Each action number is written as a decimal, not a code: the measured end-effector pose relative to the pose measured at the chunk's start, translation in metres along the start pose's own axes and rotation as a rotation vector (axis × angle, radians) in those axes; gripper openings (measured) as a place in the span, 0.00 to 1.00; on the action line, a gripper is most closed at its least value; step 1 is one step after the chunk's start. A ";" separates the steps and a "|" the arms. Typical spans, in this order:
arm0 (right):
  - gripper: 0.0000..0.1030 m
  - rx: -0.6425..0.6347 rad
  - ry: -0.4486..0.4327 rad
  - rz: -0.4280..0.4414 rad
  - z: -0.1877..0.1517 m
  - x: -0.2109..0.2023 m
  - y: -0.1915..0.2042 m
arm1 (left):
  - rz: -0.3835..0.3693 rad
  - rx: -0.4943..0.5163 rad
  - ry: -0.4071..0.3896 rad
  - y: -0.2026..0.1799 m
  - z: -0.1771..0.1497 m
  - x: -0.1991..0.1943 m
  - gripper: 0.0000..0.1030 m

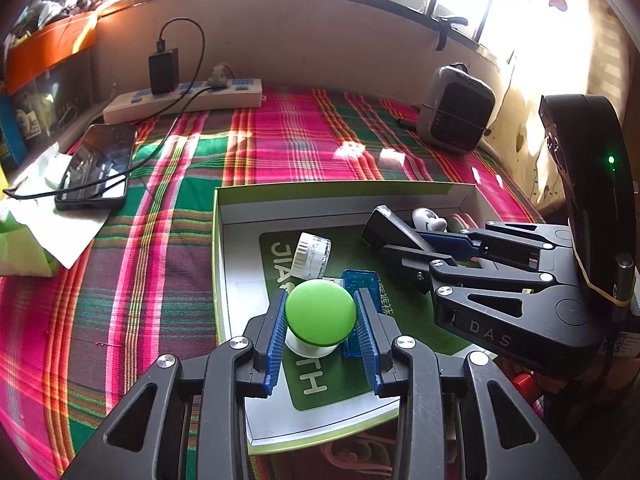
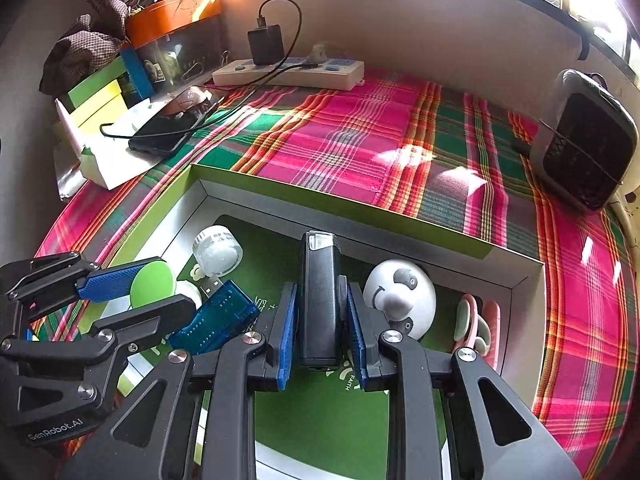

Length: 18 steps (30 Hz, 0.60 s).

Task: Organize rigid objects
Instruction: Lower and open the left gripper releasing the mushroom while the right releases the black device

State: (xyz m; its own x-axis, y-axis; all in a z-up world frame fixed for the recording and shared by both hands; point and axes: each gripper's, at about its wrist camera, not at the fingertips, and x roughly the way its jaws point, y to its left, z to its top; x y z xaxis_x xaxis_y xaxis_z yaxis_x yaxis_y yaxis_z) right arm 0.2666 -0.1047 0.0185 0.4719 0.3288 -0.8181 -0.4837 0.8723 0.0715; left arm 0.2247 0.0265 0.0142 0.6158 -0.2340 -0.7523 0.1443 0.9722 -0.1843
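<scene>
Left claw (image 1: 320, 316) grips green knob (image 1: 320, 309); right claw (image 2: 322, 320) clamps black lighter (image 2: 320, 296), both over box (image 2: 340, 206) on plaid tabletop (image 2: 360, 128). Inside box: white cap (image 2: 218, 250), blue USB (image 2: 218, 316), panda ball (image 2: 400, 296), pink clips (image 2: 474, 322).

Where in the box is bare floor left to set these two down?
Free: the box's near green floor under the right gripper, and the strip along its far wall. Crowded: left, around the white cap and blue USB module; right, around the panda ball and pink pieces.
</scene>
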 end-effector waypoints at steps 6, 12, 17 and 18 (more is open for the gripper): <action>0.24 -0.003 -0.002 -0.002 0.000 0.000 0.001 | -0.005 0.005 0.009 -0.002 -0.001 0.003 0.31; 0.24 -0.010 0.002 -0.003 0.000 0.001 0.002 | -0.001 0.008 0.009 -0.003 -0.001 0.003 0.31; 0.24 -0.008 -0.007 -0.005 0.000 0.000 0.002 | 0.004 0.012 0.010 -0.004 -0.002 0.003 0.31; 0.24 -0.008 -0.008 -0.005 0.000 0.000 0.002 | 0.003 0.011 0.009 -0.004 -0.002 0.003 0.31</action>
State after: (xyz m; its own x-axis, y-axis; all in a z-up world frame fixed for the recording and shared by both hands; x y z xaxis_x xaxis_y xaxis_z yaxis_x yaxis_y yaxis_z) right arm 0.2655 -0.1027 0.0189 0.4796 0.3275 -0.8141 -0.4872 0.8710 0.0634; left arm 0.2247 0.0220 0.0112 0.6090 -0.2307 -0.7589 0.1507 0.9730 -0.1748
